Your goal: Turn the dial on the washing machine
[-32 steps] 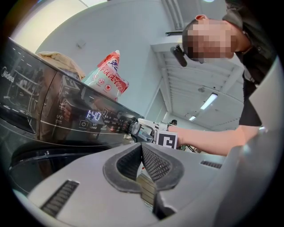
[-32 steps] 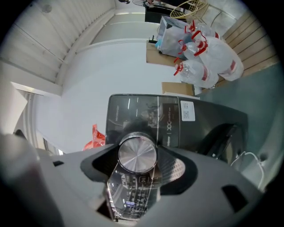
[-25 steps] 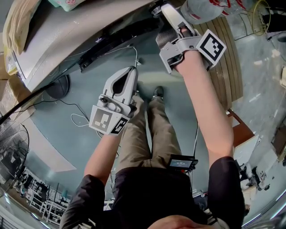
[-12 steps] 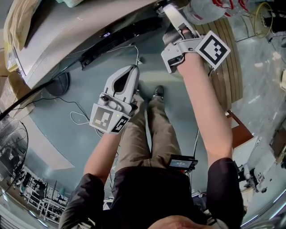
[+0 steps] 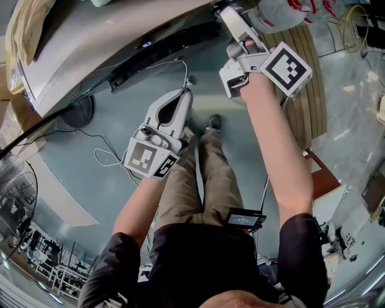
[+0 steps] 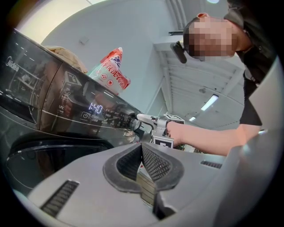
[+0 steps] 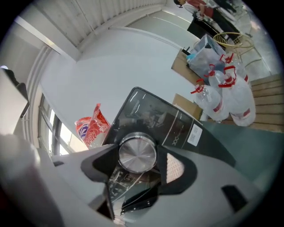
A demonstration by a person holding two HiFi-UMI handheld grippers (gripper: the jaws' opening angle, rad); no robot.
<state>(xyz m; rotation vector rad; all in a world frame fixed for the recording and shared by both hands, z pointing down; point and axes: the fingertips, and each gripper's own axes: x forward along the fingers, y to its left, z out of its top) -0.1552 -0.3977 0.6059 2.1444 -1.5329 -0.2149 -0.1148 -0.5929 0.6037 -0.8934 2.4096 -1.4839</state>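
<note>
The washing machine's dark control panel point(image 5: 162, 51) runs across the top of the head view, and its display point(image 6: 96, 107) is lit. Its round silver dial point(image 7: 137, 153) sits between the jaws of my right gripper point(image 7: 140, 165), which is shut on it, one pad on each side. The head view shows the right gripper point(image 5: 227, 13) reaching up to the panel's right end. My left gripper point(image 5: 184, 93) hangs lower in front of the machine, apart from it. In the left gripper view the left gripper point(image 6: 142, 153) is shut on nothing, pads pressed together.
A red-and-white bag point(image 6: 111, 68) lies on top of the machine. Clear plastic bags point(image 7: 222, 97) and cardboard boxes stand to the right, by wooden slats point(image 5: 310, 90). A white cable point(image 5: 105, 159) trails on the floor, and a fan point(image 5: 15, 198) stands at far left.
My right gripper, still on the dial, has shifted slightly to the right with its marker cube. The left gripper has drifted a little up and to the right.
</note>
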